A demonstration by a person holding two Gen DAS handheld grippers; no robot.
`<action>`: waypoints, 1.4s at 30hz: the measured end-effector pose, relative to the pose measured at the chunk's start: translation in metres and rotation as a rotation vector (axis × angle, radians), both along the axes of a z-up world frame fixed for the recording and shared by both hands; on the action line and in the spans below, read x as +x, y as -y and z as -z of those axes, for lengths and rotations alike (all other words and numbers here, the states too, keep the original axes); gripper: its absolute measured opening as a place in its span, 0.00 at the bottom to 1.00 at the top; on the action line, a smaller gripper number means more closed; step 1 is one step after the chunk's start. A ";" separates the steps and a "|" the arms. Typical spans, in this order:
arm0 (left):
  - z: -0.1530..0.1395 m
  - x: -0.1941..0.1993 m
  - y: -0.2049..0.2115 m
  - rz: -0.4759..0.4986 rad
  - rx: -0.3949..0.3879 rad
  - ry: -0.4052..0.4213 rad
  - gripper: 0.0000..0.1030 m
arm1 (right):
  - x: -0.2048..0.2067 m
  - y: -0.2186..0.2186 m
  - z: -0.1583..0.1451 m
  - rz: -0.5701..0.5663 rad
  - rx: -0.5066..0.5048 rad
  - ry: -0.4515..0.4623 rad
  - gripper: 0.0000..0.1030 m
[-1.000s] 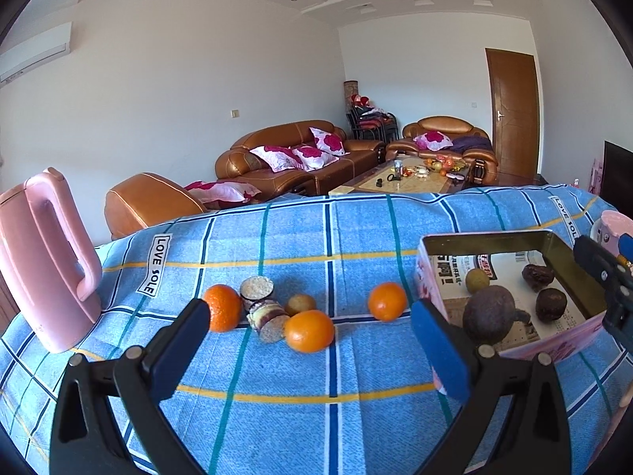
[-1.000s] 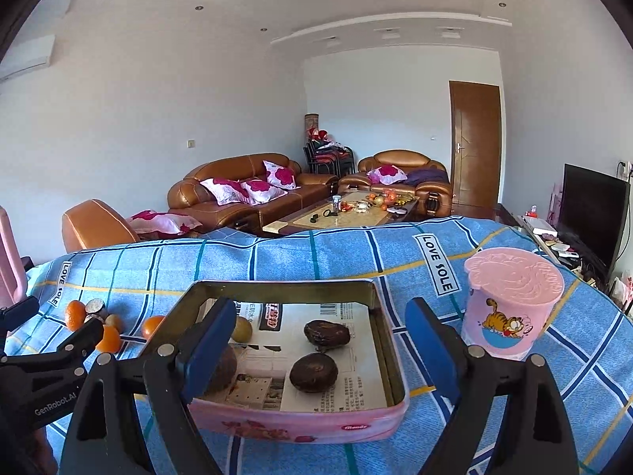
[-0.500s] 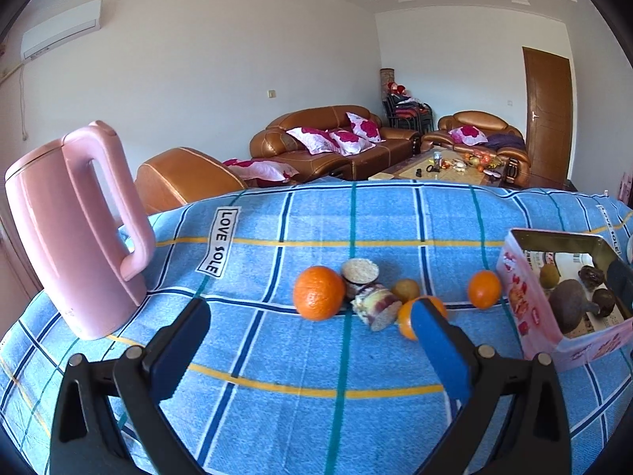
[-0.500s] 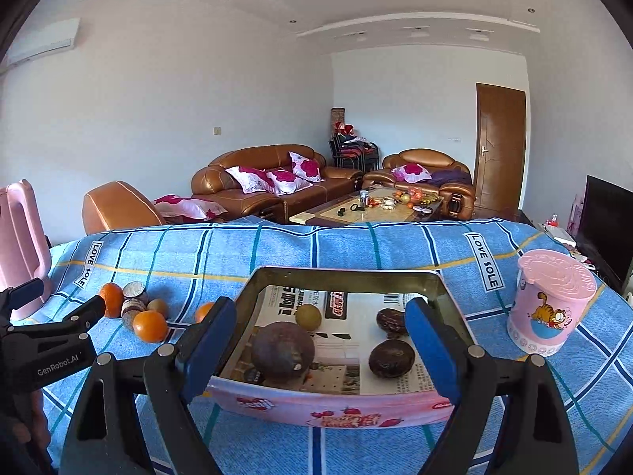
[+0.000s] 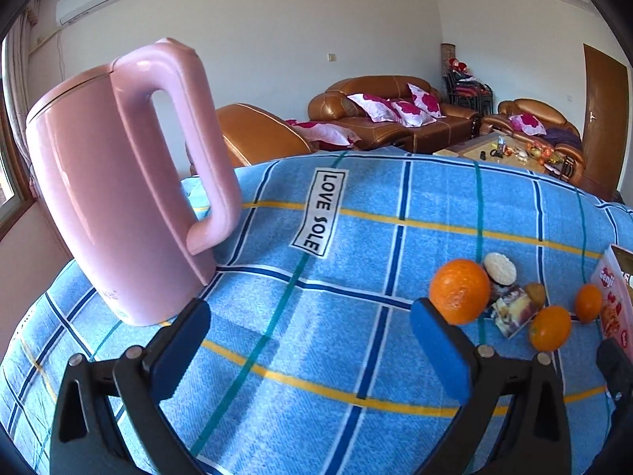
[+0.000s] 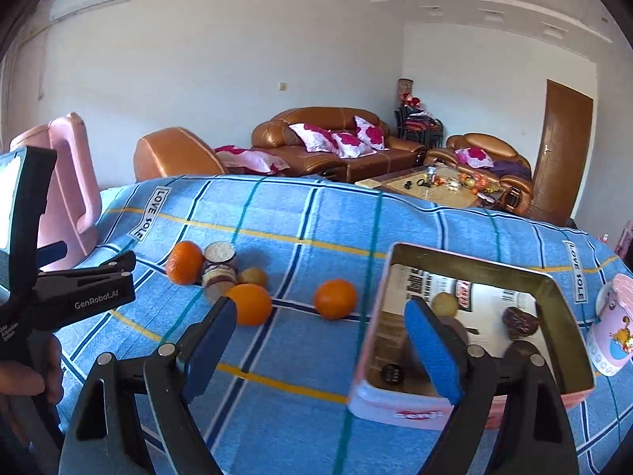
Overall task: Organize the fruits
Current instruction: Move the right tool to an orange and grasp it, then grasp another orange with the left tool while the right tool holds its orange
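The table [image 6: 300, 206], covered in a blue checked cloth, carries every item. A pink kettle [image 5: 118, 182] stands upright at its left end. A shallow pink box [image 6: 399, 411] lined with newspaper sits at the right end and already holds several dark fruits and one small yellowish fruit. A pink lidded cup [image 6: 611, 328] stands just beside the box on its far right.

The loose fruits lie between kettle and box: one orange [image 6: 184, 263] on the left, touching a cluster of round wrapped cakes [image 6: 218, 267]; a second orange [image 6: 250, 303] in front of the cluster; a third orange [image 6: 335, 299] apart, nearer the box; a small brown fruit [image 6: 253, 276] behind the second orange.

The left gripper [image 5: 310, 350] hangs above bare cloth near the kettle, jaws apart, nothing between them. The right gripper [image 6: 320, 350] hangs above the cloth at the box's left wall; its jaws are closing, with nothing between them, and no pad presses on any object.

Hazards, as judged:
- Oranges are round and smooth. An off-centre grip is likely to squirt one sideways across the cloth.
- The first orange touches the cakes. Pads that descend there may drag a cake along.
- The right pad sits near the box wall. A low sweep may shove or tip the box.
- The left gripper is near the kettle. A wide swing may strike it.
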State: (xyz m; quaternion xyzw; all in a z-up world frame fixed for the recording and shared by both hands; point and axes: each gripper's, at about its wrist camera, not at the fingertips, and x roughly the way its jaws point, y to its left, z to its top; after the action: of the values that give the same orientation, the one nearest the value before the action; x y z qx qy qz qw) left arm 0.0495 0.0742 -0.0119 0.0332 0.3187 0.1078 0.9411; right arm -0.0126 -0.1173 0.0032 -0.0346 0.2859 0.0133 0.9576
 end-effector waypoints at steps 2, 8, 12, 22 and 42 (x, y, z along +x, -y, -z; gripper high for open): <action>-0.001 0.002 -0.004 -0.015 -0.003 -0.002 0.99 | 0.012 -0.012 0.004 -0.032 -0.012 -0.040 0.73; 0.001 0.005 -0.012 -0.031 -0.018 -0.016 0.99 | 0.044 -0.025 0.017 -0.062 -0.014 -0.148 0.70; 0.002 0.005 -0.011 -0.025 -0.017 -0.017 0.99 | 0.062 -0.030 0.028 -0.070 -0.042 -0.230 0.59; 0.002 0.010 -0.014 -0.020 -0.030 -0.023 0.99 | 0.078 -0.026 0.040 -0.099 0.040 -0.317 0.40; -0.005 0.010 0.025 0.242 -0.121 0.022 0.90 | 0.005 -0.007 -0.005 -0.019 0.067 0.047 0.40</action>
State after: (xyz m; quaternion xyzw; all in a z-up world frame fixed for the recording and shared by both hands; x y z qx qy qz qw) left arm 0.0597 0.0492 -0.0073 0.0133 0.3081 -0.0254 0.9509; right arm -0.0073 -0.1098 0.0086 -0.0053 0.2625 0.0314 0.9644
